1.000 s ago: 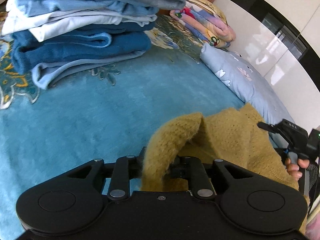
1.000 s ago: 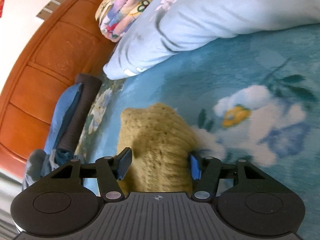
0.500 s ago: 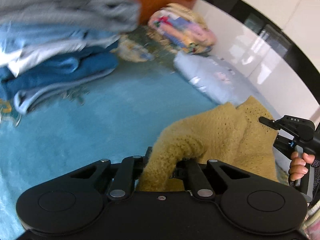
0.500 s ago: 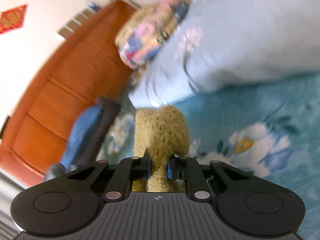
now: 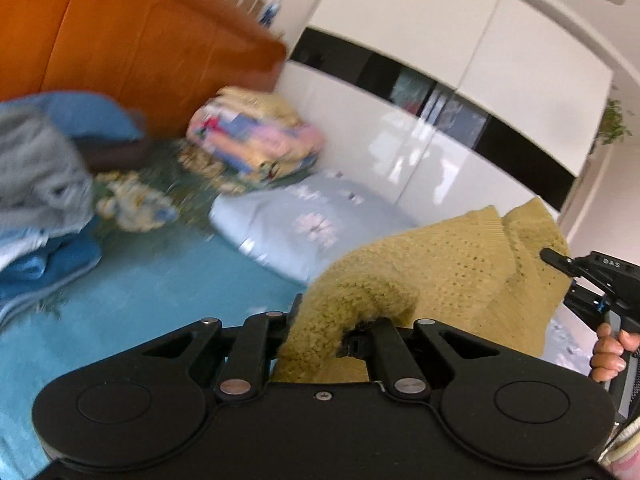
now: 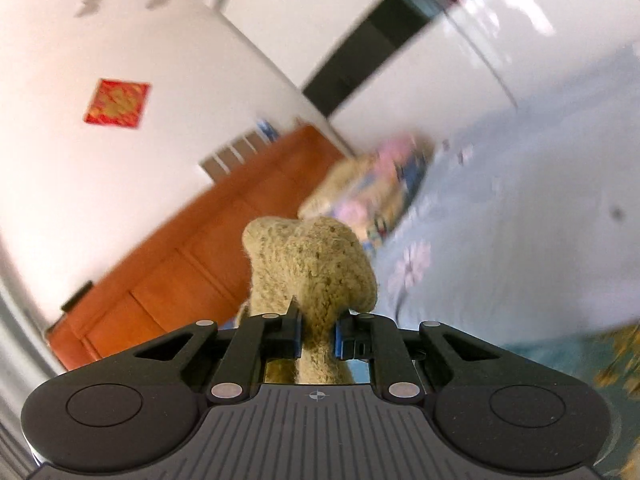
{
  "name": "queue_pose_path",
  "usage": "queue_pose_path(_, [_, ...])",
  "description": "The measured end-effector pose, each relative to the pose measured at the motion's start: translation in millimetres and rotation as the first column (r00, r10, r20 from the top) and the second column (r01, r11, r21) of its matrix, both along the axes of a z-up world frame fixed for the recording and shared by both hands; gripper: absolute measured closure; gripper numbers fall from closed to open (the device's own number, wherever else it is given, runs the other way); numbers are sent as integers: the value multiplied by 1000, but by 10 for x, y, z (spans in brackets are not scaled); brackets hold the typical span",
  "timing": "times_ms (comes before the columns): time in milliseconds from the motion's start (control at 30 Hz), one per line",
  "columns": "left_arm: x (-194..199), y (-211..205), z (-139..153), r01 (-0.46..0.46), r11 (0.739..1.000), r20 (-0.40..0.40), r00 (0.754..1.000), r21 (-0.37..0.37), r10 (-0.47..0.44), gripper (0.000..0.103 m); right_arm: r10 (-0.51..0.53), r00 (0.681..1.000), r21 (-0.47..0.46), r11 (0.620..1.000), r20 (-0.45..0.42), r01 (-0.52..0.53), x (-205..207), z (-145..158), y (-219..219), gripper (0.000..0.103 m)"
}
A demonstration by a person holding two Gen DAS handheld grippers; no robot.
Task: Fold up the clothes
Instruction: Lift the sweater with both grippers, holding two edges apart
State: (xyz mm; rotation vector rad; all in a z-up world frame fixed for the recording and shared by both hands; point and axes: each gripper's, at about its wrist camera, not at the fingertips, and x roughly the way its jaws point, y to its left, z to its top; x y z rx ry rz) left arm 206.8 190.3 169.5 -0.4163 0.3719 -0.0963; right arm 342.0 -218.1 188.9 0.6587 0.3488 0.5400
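Left tool (image 5: 320,330) right at the lens, pinching a thick roll of the fuzzy mustard-yellow knitted sweater (image 5: 452,276), and the knit runs off toward three o'clock, where the right tool (image 5: 576,270) shows with a hand (image 5: 610,354) on its grip. In the right wrist view, the right tool (image 6: 318,334) is pressed together on a bunched knob of the same sweater (image 6: 316,268), blue pads biting either side. The garment looks to be hanging between the two, clear of the teal floral bed cover (image 5: 132,296). For a clean fold, I'd keep both pinches level and the top edge taut, then lower it so it lies flat. Loose knit stretches, so pull gently. At ten o'clock sits the stack of folded blue and grey clothes (image 5: 44,204); further off at twelve, the pale blue flowered pillow (image 5: 308,224) and the colourful folded quilt (image 5: 256,140).
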Motion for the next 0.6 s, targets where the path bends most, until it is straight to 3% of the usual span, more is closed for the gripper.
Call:
queue_pose_path(267, [-311,-440,619,57,997,127,990,57,-64,95,-50,981,-19,998,188,55,-685,694,-554,91])
queue_pose_path(600, [-845,-831,1053,177,980,197,961,95,-193,95,-99,947,-82,988,307,130,-1608,1174,-963,91])
